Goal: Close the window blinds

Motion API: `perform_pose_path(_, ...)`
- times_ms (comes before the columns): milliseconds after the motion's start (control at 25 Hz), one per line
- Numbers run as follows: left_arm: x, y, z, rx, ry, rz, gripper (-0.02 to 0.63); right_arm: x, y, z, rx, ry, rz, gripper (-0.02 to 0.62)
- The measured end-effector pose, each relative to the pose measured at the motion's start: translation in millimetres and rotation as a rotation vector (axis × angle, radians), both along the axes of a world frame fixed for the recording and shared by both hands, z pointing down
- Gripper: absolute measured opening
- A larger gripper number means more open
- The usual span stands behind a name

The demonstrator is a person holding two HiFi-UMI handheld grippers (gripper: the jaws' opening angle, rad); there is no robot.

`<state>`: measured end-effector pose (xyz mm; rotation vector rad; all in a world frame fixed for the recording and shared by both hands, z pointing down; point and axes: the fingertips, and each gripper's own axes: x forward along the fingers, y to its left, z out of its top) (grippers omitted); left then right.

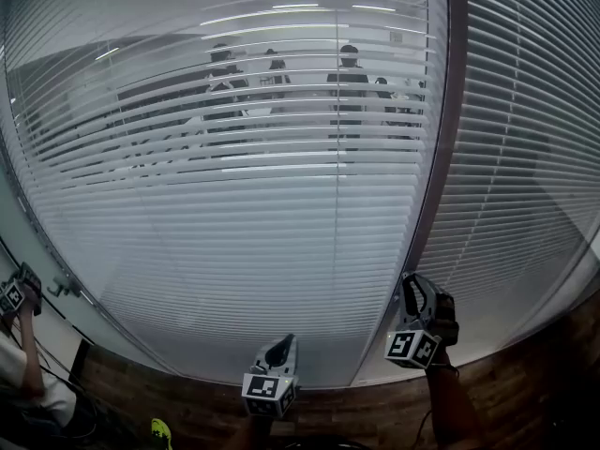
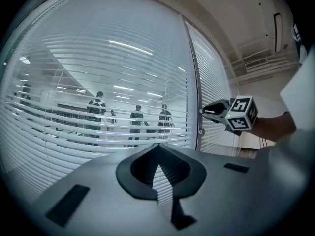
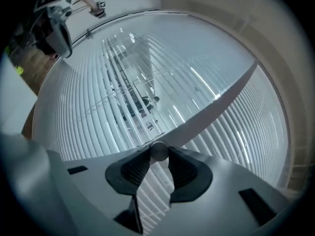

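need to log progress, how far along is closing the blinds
Done: the lower slats look shut. In hand: the right gripper is clamped on a round knob by the post; the left gripper is shut and empty. Left: the upper slats are open enough to show people behind.

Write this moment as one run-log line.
blinds: slats partly open, people visible through | right gripper: shut on round knob by window frame | left gripper: shut, empty
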<state>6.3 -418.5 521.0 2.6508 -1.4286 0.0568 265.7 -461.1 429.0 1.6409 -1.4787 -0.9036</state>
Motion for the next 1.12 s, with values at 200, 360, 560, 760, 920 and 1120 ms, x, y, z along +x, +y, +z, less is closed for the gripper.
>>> perform_pose_path(200,12,4,6,-0.007,-0.004,0.038,0.0,-2,-2,7,-0.031,0.319,0.014,0.12)
perform_pose_path(360,18,7,13,-0.003,-0.009,0.059,0.0,-8,3,2,-0.063,0.534,0.036,0.12)
perform_pose_path(560,23,11,11,-0.001,-0.014,0.081,0.0,-9,2,4,-0.057,0.605,0.019,0.12)
perform_pose_path(760,29,11,8,-0.016,-0.003,0.069,0.0,-5,1,3,-0.043,0.548,0.021,0.121)
perform_pose_path(920,27,14,9,-0.019,-0.003,0.068,0.0,-16,12,-2,-0.022,0.39,-0.024,0.13)
perform_pose_path(1120,23,14,14,-0.016,-0.016,0.066,0.0,-2,6,0,0.013,-0.17,-0.053,0.141)
